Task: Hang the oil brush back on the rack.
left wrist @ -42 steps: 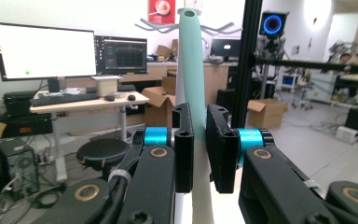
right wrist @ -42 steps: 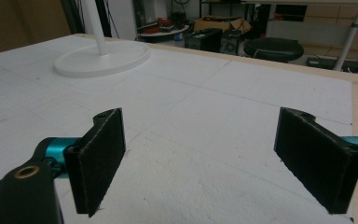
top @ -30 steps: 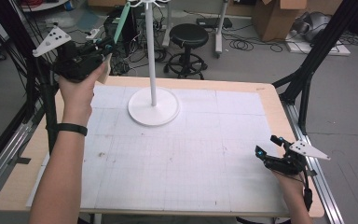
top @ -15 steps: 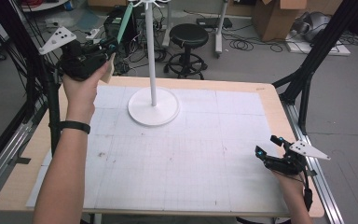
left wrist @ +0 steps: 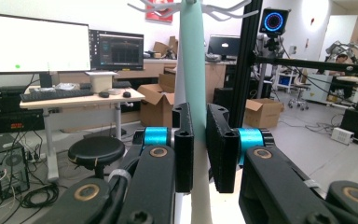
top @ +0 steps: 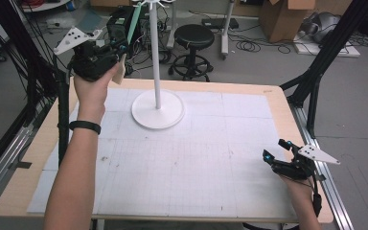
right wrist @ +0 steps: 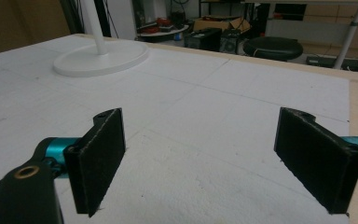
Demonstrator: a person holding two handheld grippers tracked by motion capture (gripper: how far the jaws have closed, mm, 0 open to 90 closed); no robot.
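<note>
Mint-green strip [left wrist: 193,70] pinched upright in the left tool [left wrist: 199,140], raised beyond the table's far left corner.
Held high in the left hand [top: 93,88], jaws closed flat on both sides of the strip, just beside the white stand's pole [top: 154,52] and under its hooked top [left wrist: 186,7]. Round stand base [top: 158,109] sitting on the far part of the white mat [top: 191,167]. Right tool [right wrist: 200,154] low at the near right edge of the table [top: 278,103], jaws spread wide apart with nothing between, bare mat under them.
</note>
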